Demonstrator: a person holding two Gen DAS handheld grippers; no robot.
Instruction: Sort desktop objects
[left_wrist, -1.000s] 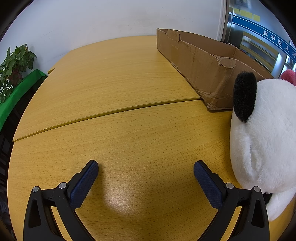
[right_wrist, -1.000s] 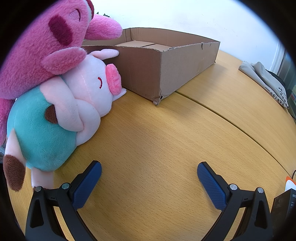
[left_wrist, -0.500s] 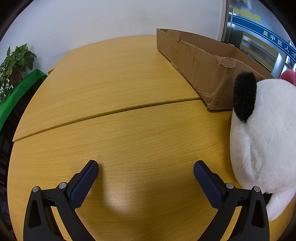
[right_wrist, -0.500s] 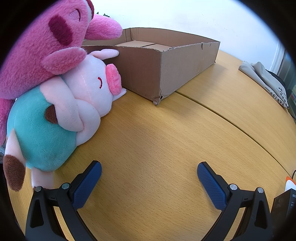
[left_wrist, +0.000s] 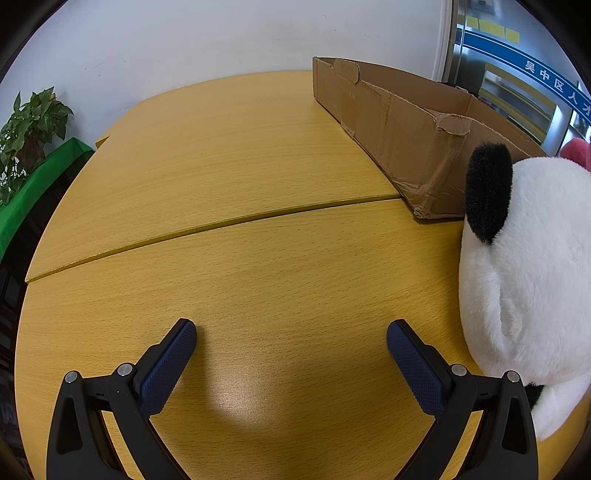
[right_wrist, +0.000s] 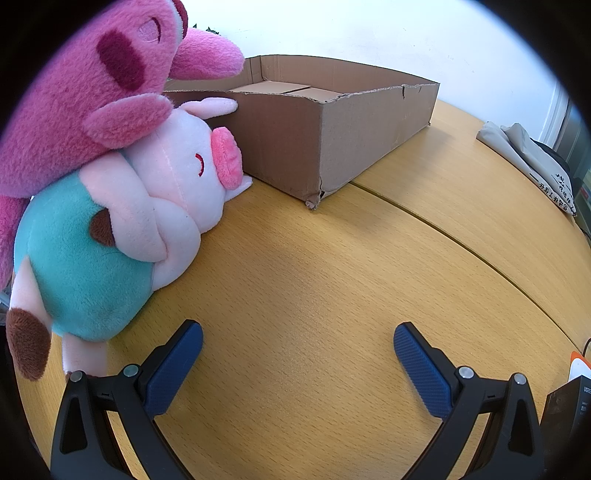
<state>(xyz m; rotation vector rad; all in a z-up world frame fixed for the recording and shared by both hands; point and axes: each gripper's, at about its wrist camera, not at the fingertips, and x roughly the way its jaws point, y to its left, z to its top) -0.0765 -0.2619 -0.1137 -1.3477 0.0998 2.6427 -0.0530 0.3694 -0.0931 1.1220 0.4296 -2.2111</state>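
No change is noted: both grippers (left_wrist: 291, 334) (right_wrist: 298, 336) are held spread and empty; toys (right_wrist: 122, 229) remain unsorted beside the box (right_wrist: 332, 129).

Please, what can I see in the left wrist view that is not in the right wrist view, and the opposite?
Only the left wrist view shows the panda plush, a potted plant and a blue sign.

Only the right wrist view shows the pig plush lying on its side, the pink plush on top of it, a grey cloth bag and a dark box.

Both show the cardboard box on the wooden table, and open fingers holding nothing.
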